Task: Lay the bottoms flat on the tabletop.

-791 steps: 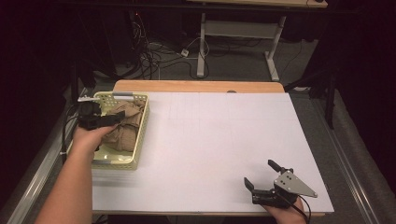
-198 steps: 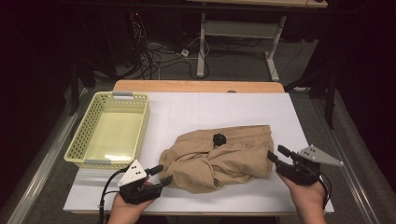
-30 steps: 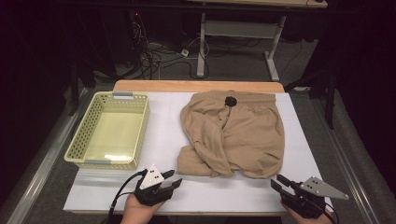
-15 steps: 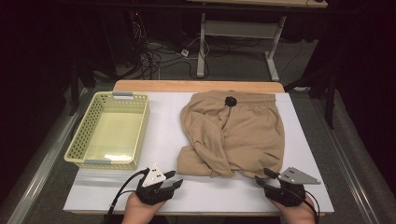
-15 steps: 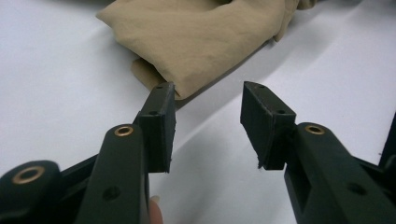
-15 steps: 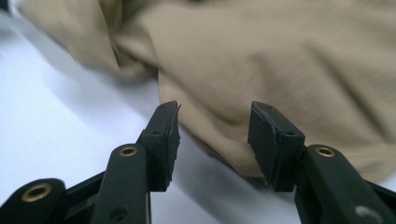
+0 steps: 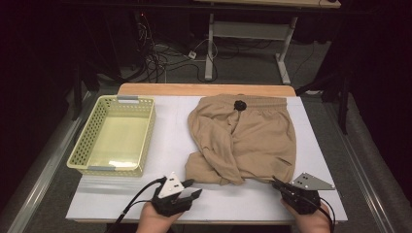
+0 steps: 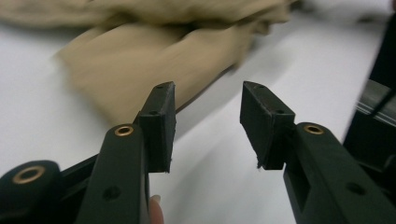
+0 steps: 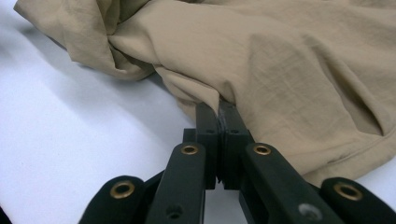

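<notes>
Basket (image 7: 114, 136): it is placed well to the left of the shorts, on the white table (image 7: 170, 126).
Left gripper (image 7: 188, 191): it is held near the lower left corner of the shorts; the jaws are kept apart, with nothing between them.
Shorts (image 7: 245, 141): they are spread on the table, with the left leg crumpled.
Right gripper (image 7: 278, 183): its jaws have just been closing and are clamped on the lower hem of the shorts.

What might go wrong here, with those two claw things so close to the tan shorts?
The right gripper has just closed on a thin fold at the hem of the shorts; so small a bite may slip free when pulled. The left gripper stands open short of the bunched, twisted leg, so a one-sided pull could drag the cloth askew. Its jaws may also catch several layers of that bundle at once.
</notes>
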Tool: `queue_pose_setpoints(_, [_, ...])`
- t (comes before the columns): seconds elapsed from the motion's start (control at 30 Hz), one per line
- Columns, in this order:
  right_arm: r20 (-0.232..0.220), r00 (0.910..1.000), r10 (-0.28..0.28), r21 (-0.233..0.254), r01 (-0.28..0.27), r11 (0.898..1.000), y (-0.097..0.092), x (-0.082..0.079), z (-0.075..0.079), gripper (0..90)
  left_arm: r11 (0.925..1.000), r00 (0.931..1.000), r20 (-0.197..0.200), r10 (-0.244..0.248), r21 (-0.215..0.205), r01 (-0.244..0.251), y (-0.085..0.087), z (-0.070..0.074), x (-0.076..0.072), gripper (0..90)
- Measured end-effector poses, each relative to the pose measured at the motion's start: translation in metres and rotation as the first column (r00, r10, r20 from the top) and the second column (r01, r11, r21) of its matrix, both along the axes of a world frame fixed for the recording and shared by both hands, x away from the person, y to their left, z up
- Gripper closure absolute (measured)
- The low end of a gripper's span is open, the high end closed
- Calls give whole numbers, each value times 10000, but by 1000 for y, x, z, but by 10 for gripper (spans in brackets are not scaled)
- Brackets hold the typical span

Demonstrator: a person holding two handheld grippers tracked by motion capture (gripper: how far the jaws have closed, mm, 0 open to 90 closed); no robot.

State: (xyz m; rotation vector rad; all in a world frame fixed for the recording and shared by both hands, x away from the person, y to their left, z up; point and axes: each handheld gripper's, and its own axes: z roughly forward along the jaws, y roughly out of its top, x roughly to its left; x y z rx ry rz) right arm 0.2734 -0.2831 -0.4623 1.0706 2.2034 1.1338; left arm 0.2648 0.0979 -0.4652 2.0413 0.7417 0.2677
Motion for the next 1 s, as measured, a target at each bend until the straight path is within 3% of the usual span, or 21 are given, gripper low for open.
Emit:
queue_pose_setpoints(0.13, [63,10000,-20,74,19,10000,1,1,-2,893,9991,9991,230,-366,-208,371,-37,12,10,505])
queue_pose_setpoints(0.27, [30,10000,83,125,-84,9999,2,1,-3,893,9981,9975,335,-621,7,621,-80,17,21,440])
queue_pose_setpoints(0.37, [42,9998,207,67,-208,9998,3,1,-3,893,9954,9946,923,-474,875,393,-106,14,28,443])
queue_pose_setpoints(0.47, [17,9996,266,64,-266,9996,3,-1,-4,893,9874,9953,964,-128,1582,-26,-119,6,36,594])
queue_pose_setpoints(0.57, [17,9996,266,127,-267,9996,1,-2,-3,893,9809,9969,782,-41,1943,-112,-119,0,40,790])
queue_pose_setpoints(0.63, [16,9997,261,98,-261,9996,0,-2,-4,893,9841,9966,804,-163,1778,17,-115,1,40,840])
queue_pose_setpoints(0.77, [20,9998,222,113,-222,9997,-2,-3,-4,893,9967,9972,724,-205,792,147,-99,9,34,855])
queue_pose_setpoints(0.93, [-21,9999,157,135,-156,9998,-5,-5,-5,893,9991,9947,978,-308,-266,335,-61,25,22,855])
queue_pose_setpoints(1.0, [-25,10000,85,166,-84,9998,-6,-5,-4,893,9990,9943,1064,-105,-424,151,-42,31,19,855])
